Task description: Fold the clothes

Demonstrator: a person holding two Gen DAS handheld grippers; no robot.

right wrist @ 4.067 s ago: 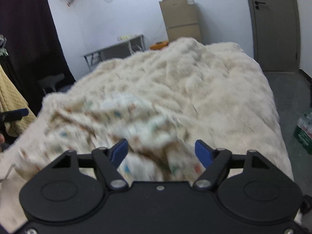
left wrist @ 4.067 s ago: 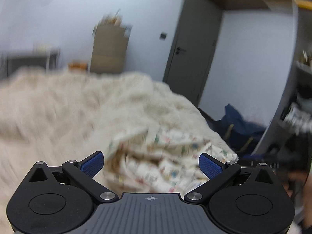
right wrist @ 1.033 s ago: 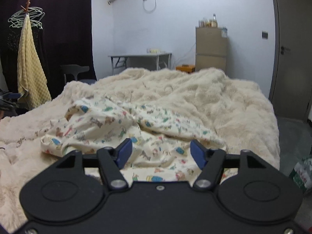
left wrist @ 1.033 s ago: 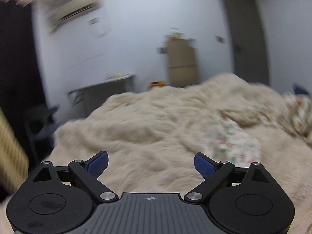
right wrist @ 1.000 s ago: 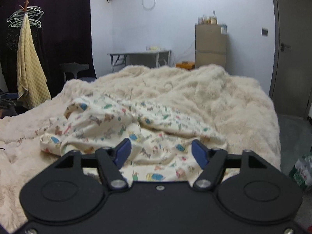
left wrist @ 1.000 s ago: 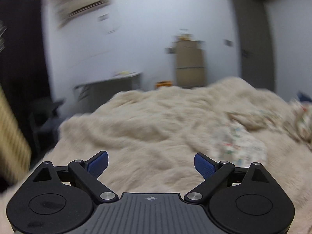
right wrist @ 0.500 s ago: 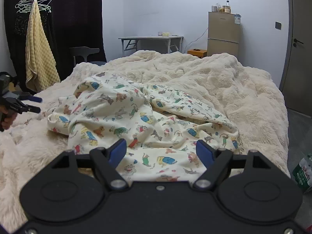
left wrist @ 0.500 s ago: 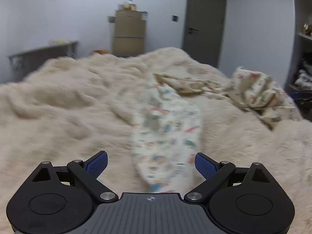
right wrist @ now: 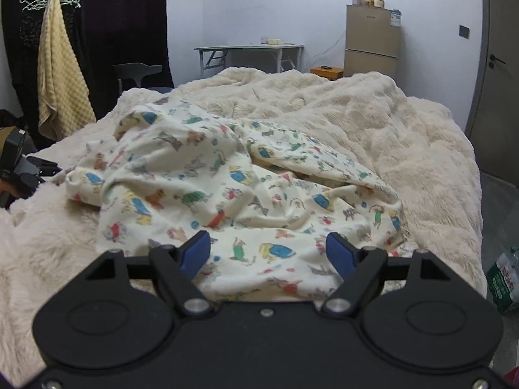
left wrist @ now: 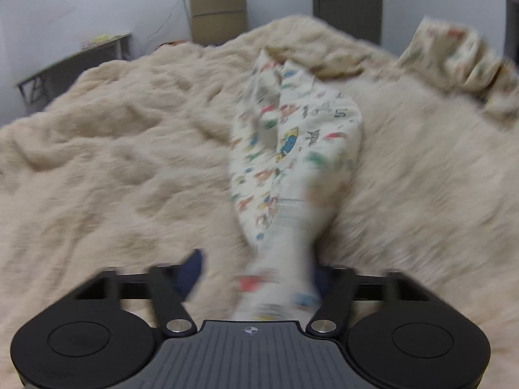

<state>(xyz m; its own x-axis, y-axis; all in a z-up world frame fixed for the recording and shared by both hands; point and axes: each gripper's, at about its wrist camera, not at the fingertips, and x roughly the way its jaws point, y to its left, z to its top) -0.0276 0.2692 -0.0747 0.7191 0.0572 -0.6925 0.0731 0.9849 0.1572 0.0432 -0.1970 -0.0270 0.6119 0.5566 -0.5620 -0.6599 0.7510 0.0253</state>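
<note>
Left view: left gripper (left wrist: 256, 275) closing, blurred garment (left wrist: 292, 149) end between its jaws; pads mostly hidden, contact unclear.
Right view: right gripper (right wrist: 269, 253) apart above garment (right wrist: 227, 191), crumpled on blanket (right wrist: 405, 136).
Edge: left gripper (right wrist: 22, 168) cut off.

The left gripper (left wrist: 256, 275) has a black body with a ribbed grey centre plate, a small cross mark at twelve o'clock, silver screws and blue-padded fingers (left wrist: 191, 270). The right gripper (right wrist: 269, 253) is black with matching blue pads.
</note>
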